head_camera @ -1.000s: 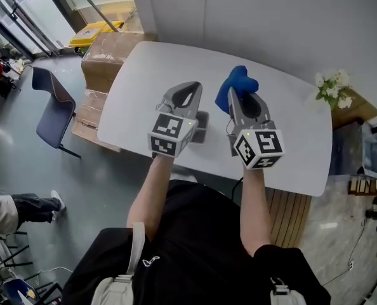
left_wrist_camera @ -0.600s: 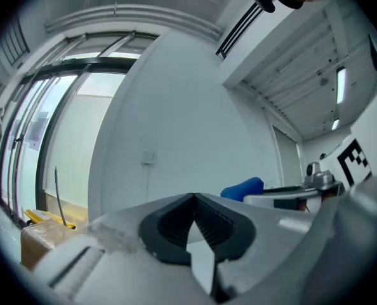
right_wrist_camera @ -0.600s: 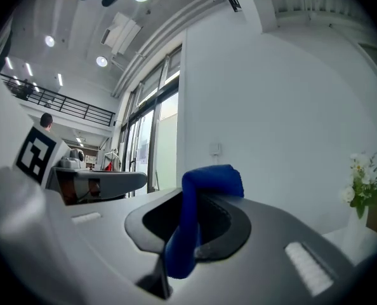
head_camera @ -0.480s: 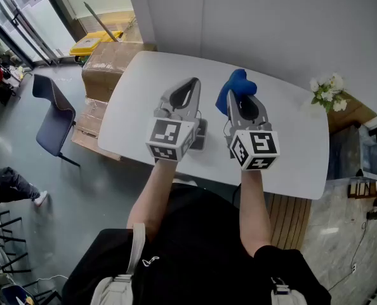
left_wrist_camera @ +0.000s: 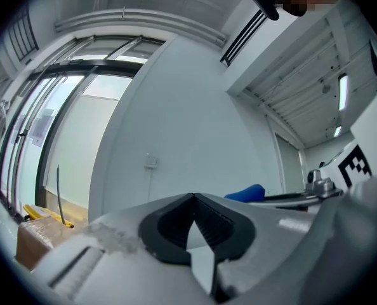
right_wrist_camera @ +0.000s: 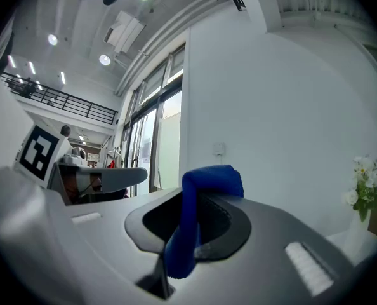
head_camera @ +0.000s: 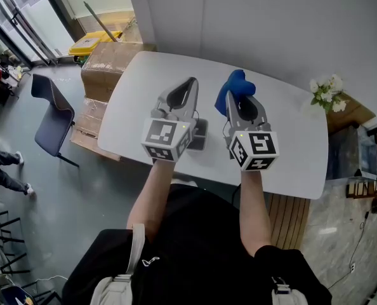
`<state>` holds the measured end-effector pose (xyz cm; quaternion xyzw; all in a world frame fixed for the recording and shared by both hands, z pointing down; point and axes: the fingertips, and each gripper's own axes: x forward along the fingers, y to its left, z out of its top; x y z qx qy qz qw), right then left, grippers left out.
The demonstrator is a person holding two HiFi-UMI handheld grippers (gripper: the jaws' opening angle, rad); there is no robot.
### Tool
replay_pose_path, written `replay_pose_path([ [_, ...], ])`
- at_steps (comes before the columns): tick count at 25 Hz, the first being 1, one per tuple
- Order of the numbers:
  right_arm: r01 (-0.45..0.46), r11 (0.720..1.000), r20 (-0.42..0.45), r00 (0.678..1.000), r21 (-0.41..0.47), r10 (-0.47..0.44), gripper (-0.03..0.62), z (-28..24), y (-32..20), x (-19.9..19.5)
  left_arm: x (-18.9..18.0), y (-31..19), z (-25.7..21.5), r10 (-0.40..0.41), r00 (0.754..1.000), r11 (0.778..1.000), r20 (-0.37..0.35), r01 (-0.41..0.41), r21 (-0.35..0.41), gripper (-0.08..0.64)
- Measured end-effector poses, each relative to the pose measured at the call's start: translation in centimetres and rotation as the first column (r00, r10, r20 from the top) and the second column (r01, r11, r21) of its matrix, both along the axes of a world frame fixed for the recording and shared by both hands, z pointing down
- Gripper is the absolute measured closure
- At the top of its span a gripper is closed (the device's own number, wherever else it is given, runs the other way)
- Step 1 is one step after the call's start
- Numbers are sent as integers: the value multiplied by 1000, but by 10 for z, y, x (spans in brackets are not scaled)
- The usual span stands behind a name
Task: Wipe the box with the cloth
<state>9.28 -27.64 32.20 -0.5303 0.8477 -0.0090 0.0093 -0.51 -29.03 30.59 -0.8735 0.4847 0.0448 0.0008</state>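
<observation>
Blue crumpled cloth (head_camera: 235, 86) is sticking up mid-frame, clamped by the right gripper (head_camera: 235, 96); the left gripper (head_camera: 191, 82) is resting pinched together, empty.

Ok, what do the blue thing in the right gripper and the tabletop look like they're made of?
The blue cloth looks like soft, matte fabric: it folds and droops limply where the right gripper pinches it; its weave is too small to tell. The table has a smooth, pale, unpatterned top, possibly laminate or painted board; I can't tell which.
</observation>
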Motion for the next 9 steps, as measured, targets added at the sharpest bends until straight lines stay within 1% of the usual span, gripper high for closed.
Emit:
replay_pose_path([
  [2, 1, 1000, -2, 1000, -2, -1, 541, 1, 1, -2, -3, 2, 1, -8, 1000, 1000, -5, 8, 4, 560],
  [4, 1, 1000, -4, 1000, -2, -1, 541, 2, 2, -2, -3, 4, -1, -7, 1000, 1000, -23, 8, 27, 560],
  [9, 2, 1000, -5, 1000, -8, -2, 541, 6, 7, -3, 1, 14, -7, 30, 997, 997, -71, -25, 76, 560],
])
